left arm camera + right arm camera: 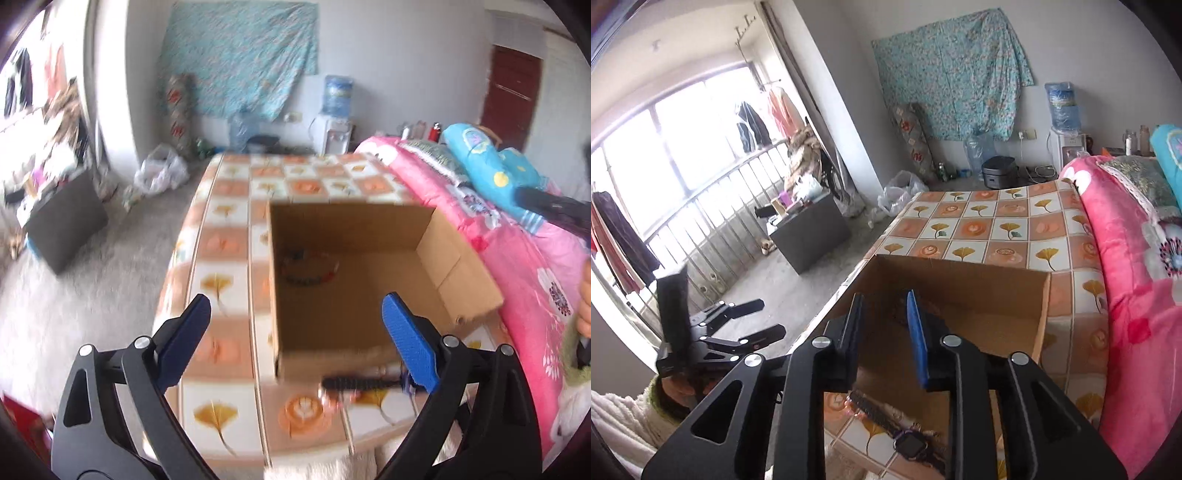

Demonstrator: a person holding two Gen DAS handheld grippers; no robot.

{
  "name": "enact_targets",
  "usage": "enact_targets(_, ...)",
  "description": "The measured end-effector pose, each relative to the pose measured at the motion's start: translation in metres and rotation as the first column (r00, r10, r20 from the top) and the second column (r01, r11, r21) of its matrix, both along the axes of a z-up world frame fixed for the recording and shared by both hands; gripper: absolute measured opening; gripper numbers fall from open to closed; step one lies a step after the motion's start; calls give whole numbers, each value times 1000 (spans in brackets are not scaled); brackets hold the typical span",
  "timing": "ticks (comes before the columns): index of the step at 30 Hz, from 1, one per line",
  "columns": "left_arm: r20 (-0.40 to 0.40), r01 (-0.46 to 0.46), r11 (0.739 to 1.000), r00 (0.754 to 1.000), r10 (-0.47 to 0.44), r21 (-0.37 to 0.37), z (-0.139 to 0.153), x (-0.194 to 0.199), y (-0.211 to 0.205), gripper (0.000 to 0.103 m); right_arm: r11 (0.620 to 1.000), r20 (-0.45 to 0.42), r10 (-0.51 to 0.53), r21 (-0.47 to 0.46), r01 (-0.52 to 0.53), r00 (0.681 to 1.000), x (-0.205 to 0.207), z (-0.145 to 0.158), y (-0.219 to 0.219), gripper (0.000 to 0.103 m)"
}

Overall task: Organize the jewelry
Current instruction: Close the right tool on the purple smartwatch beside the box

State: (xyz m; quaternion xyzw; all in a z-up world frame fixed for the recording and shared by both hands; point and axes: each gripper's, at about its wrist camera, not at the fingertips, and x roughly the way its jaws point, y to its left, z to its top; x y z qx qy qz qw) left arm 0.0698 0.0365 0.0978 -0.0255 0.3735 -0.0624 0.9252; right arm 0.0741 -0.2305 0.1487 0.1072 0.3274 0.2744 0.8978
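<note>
An open cardboard box (354, 295) stands on the tiled tablecloth (229, 229). A colourful beaded bracelet (308, 269) lies on its floor. A dark watch (362, 382) with a black strap lies on the cloth just in front of the box; in the right wrist view the watch (908, 443) shows between my fingers. My left gripper (295, 339) is open and empty above the box's near left corner. My right gripper (884, 332) is partly open and empty over the box (979, 295). The left gripper (753, 321) also shows at the left of the right wrist view.
A pink floral blanket (517, 258) and blue pillow (491, 166) lie right of the box. The table edge drops to a grey floor on the left, with a dark cabinet (62, 221). A water dispenser (334, 122) stands at the back wall.
</note>
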Motion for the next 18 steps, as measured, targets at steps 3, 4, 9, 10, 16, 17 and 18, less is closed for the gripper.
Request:
enact_targets(3, -118, -14, 1000, 993, 13, -5, -48, -19, 0, 92, 999, -36, -42, 24, 43, 998, -41, -39, -11, 30)
enact_targets(4, -154, -13, 1000, 988, 11, -13, -62, -24, 0, 92, 998, -62, -61, -3, 61, 996, -51, -58, -8, 30)
enact_targets(9, -218, 11, 987, 975, -47, -161, -110, -44, 2, 92, 979, -160, -116, -186, 85, 980, -66, -139, 21, 33)
enact_targets(10, -206, 16, 982, 977, -55, -186, -113, -47, 3, 92, 973, -174, -126, -212, 87, 977, -65, -150, 26, 36)
enact_targets(16, -172, 38, 972, 982, -80, -230, -121, -47, 3, 94, 951, -156, -120, -302, 69, 980, -61, -170, 47, 36)
enact_targets(17, -154, 47, 969, 984, -87, -243, -120, -45, 1, 94, 947, -147, -120, -312, 69, 982, -59, -172, 50, 36)
enact_targets(18, -144, 58, 964, 985, -97, -258, -120, -43, 1, 94, 944, -140, -121, -322, 70, 983, -59, -173, 52, 37)
